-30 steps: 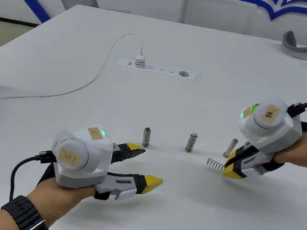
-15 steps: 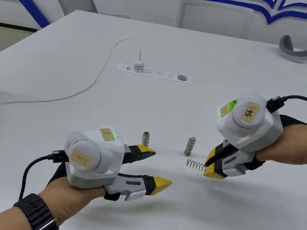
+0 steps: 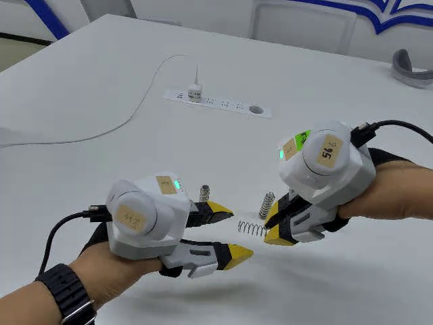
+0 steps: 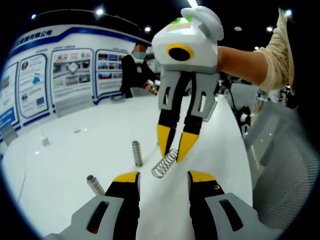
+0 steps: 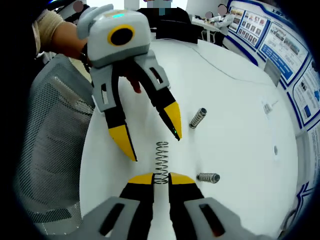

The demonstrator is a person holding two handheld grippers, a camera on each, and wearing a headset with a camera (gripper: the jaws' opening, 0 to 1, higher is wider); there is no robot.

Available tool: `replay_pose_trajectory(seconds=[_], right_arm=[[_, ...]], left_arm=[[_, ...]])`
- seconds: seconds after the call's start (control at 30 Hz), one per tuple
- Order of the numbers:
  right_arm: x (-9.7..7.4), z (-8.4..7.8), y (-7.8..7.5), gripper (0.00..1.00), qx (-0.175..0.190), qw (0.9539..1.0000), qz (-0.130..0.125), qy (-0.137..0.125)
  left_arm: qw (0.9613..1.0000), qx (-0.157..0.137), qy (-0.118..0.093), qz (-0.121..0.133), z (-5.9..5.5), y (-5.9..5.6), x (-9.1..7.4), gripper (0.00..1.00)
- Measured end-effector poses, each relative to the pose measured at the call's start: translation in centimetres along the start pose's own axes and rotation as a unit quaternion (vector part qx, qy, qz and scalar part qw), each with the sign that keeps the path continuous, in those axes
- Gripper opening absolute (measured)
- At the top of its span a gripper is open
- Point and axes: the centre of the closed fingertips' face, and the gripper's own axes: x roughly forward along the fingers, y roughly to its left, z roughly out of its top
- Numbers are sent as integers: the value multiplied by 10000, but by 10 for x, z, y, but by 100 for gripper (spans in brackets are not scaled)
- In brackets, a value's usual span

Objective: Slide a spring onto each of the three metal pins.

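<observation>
Jutting sideways from the right gripper [image 3: 273, 225], whose jaws are clamping one end of it, the loose spring [image 3: 252, 229] is pointing its free end toward the gap in the left gripper [image 3: 235, 231], whose jaws are standing spread apart, gripping nothing. Just behind, on the white table [image 3: 135, 142], the right-hand pin [image 3: 267, 205] and the left-hand pin [image 3: 204, 193] are standing upright, each wearing a spring.

Silver spring [image 3: 252, 229] — horizontal, end-pinched
</observation>
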Motion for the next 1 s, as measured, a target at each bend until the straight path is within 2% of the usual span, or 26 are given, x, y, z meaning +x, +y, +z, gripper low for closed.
replay_pose_trajectory(seconds=[0.27,0.5,0.77,1.0], right_arm=[[0,4,5,12,-341,9994,60,41],[-1,3,11,12,-566,9983,151,74],[-5,4,15,12,-758,9968,219,121],[-15,14,15,12,-751,9969,215,51]], left_arm=[[9999,90,-7,-61,1,-2,0,27],[9996,216,28,-187,0,-10,1,16],[9992,297,75,-272,-2,-14,2,13],[9990,317,122,-291,-4,-14,2,12]])
